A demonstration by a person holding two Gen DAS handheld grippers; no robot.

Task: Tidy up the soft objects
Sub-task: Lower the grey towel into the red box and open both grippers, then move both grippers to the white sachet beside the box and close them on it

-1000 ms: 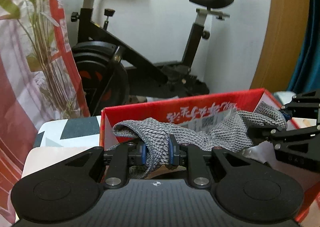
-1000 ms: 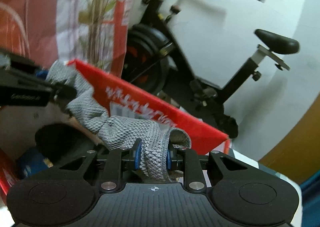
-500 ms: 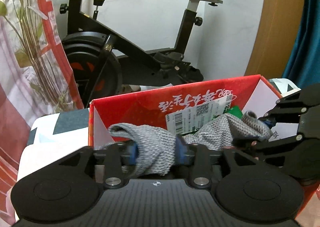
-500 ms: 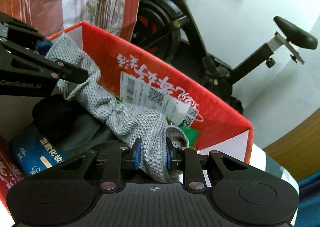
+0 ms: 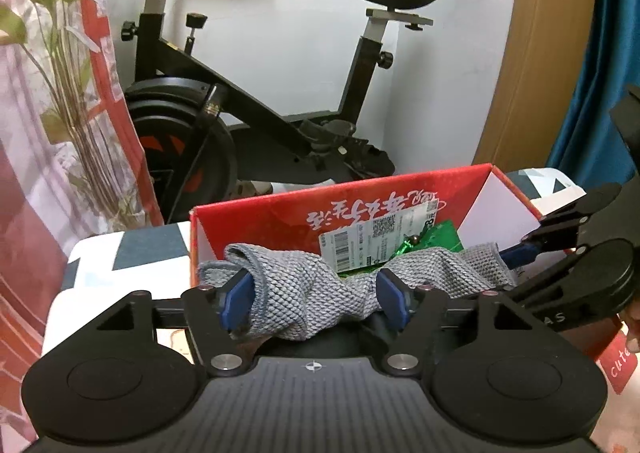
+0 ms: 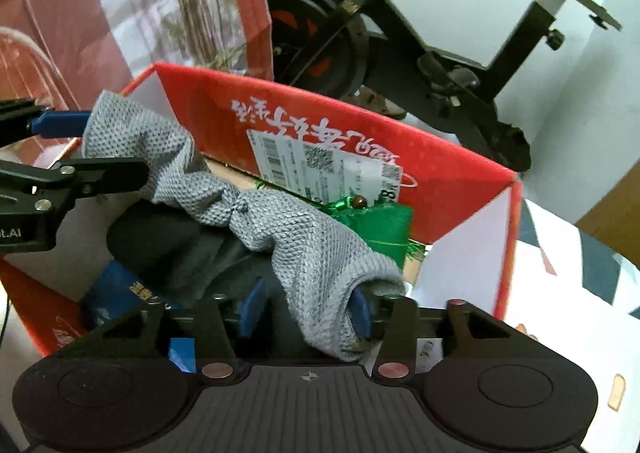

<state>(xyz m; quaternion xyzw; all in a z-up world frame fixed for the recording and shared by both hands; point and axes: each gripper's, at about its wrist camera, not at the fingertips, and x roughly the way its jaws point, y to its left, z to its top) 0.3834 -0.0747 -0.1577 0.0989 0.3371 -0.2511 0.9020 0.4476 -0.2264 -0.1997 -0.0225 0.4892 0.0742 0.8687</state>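
Observation:
A grey knitted cloth (image 5: pixel 304 293) (image 6: pixel 304 245) sags across the open red cardboard box (image 5: pixel 280 221) (image 6: pixel 440 173), resting on a dark cloth (image 6: pixel 160 237). One end lies between the spread blue pads of my left gripper (image 5: pixel 317 295), whose jaws are opening; the cloth drapes over the left pad and is not pinched. The other end hangs over the right pad of my right gripper (image 6: pixel 306 311), whose jaws are also opening, the left pad being clear of it. Each gripper shows in the other view, the right gripper (image 5: pixel 516 271) and the left gripper (image 6: pixel 112 149).
Inside the box lie a green tasselled item (image 6: pixel 376 221) and a blue packet (image 6: pixel 116 289). The box stands on a patterned surface (image 5: pixel 132 253). Behind it are an exercise bike (image 5: pixel 240 113), a red and white plant-print curtain (image 5: pixel 60 93) and a teal curtain (image 5: pixel 592 93).
Both grippers were shut on the cloth's ends and now stand spread apart. The cloth has sunk from stretched above the box down into it. The right view tilted further down.

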